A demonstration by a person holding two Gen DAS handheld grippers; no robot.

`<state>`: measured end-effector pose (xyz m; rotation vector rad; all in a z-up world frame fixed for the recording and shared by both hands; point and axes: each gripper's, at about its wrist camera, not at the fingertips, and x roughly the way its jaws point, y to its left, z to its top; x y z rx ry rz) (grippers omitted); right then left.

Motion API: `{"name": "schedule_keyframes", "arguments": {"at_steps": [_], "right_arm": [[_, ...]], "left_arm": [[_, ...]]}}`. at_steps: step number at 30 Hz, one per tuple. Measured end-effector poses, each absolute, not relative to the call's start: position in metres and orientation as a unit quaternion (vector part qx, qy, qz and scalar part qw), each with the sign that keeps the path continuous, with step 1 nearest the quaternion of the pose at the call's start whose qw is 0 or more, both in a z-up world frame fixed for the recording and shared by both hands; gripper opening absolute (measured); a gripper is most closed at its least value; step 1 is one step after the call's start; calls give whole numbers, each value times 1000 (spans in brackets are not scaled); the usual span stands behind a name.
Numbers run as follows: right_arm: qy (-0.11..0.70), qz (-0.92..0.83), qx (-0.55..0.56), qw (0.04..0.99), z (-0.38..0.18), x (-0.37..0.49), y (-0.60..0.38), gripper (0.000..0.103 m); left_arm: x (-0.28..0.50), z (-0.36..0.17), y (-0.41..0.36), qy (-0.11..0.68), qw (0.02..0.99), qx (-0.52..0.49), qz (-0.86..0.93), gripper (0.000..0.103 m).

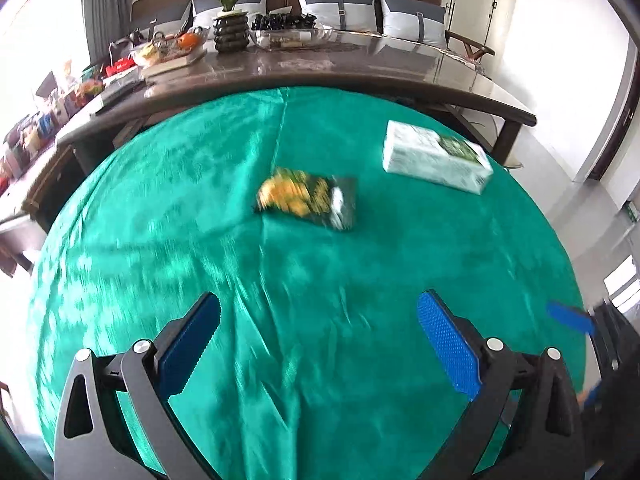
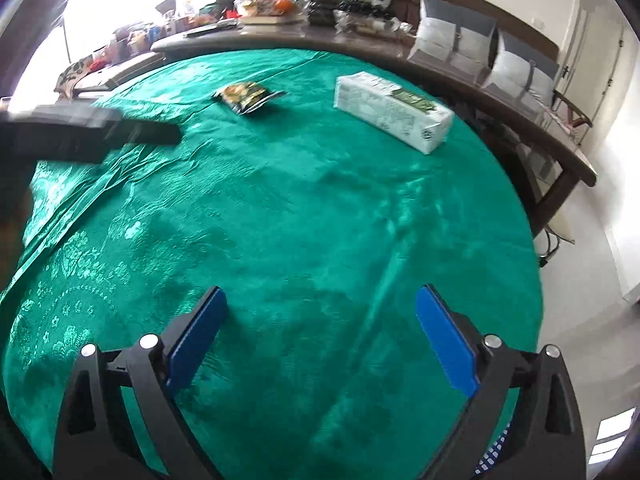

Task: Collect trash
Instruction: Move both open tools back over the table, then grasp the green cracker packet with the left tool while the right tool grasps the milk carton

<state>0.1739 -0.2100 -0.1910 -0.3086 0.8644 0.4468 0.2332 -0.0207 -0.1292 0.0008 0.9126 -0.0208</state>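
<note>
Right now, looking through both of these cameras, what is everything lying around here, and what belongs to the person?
Snack wrapper: one, yellow and black, lying mid-cloth.
Tissue pack: one, white with a green label, on the cloth to the wrapper's right.
Tablecloth: one, green, covering the near table.
Long table: one, dark brown, behind the cloth.
Potted plant: one, green leaves in a dark ribbed pot, on the long table.
Cushions: several, grey and white, on the sofa behind.
Left tongs: one, blue pads, open, above the cloth.
Right tongs: one, blue pads, open, above the cloth.
</note>
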Motion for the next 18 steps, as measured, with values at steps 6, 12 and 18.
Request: {"name": "schedule_keyframes", "arguments": {"at_steps": [6, 12, 18], "right_arm": [[431, 221, -111, 868, -196, 182, -216, 97], [439, 226, -98, 864, -196, 186, -215, 98], [439, 227, -97, 864, -197, 185, -213, 98]], "left_arm": [[309, -120, -15, 420, 902, 49, -89, 98], [361, -139, -30, 451, 868, 105, -182, 98], [365, -164, -23, 516, 804, 147, -256, 98]]}}
